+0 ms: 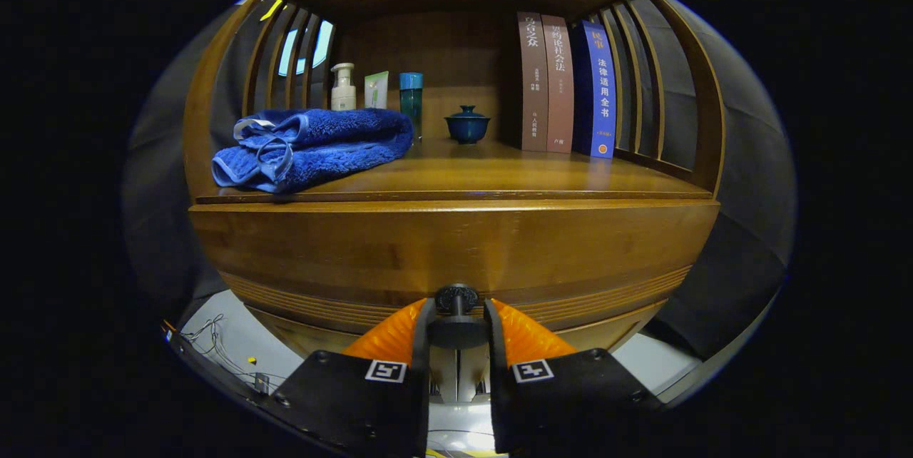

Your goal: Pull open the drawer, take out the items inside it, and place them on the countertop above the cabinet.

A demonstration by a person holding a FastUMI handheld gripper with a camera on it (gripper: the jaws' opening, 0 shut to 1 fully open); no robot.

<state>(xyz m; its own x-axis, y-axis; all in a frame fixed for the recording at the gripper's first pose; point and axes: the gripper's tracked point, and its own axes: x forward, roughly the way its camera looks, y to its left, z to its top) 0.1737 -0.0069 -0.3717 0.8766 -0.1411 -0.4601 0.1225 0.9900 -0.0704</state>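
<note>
Drawer (456,244) sits shut below the countertop (499,176), its knob (456,299) clasped between the gripper (457,315) fingers, a hold seemingly taken to pull it open toward the near side.

Tongs (457,312) clamped on drawer knob (456,299).

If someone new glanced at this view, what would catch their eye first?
Probably the gripper, its fingers closed on the dark round drawer knob low on the wooden cabinet front. Next, the folded blue towel on the countertop above, with three upright books beyond it.
</note>
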